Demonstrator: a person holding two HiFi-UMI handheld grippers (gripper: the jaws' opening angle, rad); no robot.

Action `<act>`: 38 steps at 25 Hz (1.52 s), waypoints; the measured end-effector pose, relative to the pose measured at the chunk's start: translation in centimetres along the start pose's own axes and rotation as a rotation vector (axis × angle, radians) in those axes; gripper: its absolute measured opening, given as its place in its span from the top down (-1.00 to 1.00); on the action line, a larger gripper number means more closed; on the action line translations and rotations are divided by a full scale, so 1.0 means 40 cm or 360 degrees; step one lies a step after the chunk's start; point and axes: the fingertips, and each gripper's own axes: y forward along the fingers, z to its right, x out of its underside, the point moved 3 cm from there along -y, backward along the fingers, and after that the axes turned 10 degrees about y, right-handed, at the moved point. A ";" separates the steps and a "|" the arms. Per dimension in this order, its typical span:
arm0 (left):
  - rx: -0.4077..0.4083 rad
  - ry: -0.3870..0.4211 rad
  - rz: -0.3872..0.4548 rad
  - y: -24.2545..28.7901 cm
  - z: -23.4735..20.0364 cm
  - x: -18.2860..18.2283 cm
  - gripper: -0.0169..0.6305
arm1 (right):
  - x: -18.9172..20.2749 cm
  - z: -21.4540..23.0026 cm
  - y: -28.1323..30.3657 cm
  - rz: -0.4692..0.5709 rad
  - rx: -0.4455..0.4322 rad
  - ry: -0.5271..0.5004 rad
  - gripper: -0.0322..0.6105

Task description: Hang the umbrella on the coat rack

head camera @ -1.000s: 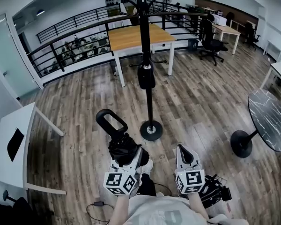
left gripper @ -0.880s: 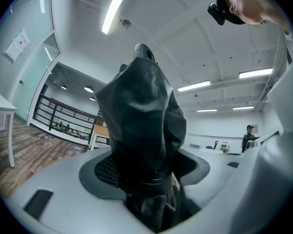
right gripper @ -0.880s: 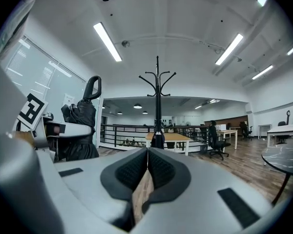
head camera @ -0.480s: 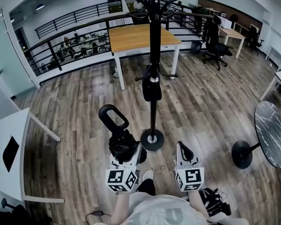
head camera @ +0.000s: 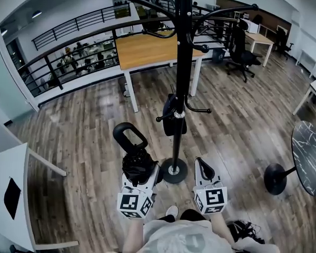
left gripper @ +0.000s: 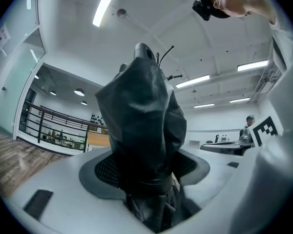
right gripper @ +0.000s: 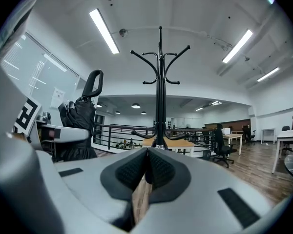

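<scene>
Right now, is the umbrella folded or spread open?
Folded. The umbrella has its black canopy bunched into a tight bundle, clamped between the jaws of the left tool, with its loop handle pointing up.

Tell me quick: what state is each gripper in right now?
Left gripper: closed on the umbrella.
Right gripper: fingers together, holding nothing.

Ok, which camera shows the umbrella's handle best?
The head view: the whole loop handle shows above the left gripper. The right gripper view shows it side-on, smaller; the left gripper view shows mostly the umbrella's folded fabric.
</scene>
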 end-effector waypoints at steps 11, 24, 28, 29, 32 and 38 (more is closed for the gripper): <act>0.0108 -0.0064 -0.0030 0.126 0.010 0.033 0.00 | 0.005 0.091 0.085 -0.0062 -0.0036 0.0035 0.81; 0.0403 -0.0073 -0.0250 0.208 0.009 0.158 0.00 | 0.011 0.081 0.090 -0.0119 -0.0099 0.0020 0.81; 0.0466 -0.0108 -0.0323 0.240 -0.009 0.215 0.00 | 0.023 0.083 0.087 -0.0154 -0.0089 0.0008 0.81; 0.0478 -0.0111 -0.0344 0.249 -0.011 0.229 0.00 | 0.026 0.085 0.085 -0.0164 -0.0087 0.0007 0.81; 0.0515 -0.0124 -0.0394 0.273 -0.022 0.268 0.00 | 0.041 0.091 0.080 -0.0192 -0.0078 0.0001 0.81; 0.0593 -0.0176 -0.0475 0.319 -0.031 0.328 0.00 | 0.059 0.116 0.072 -0.0244 -0.0036 0.0001 0.81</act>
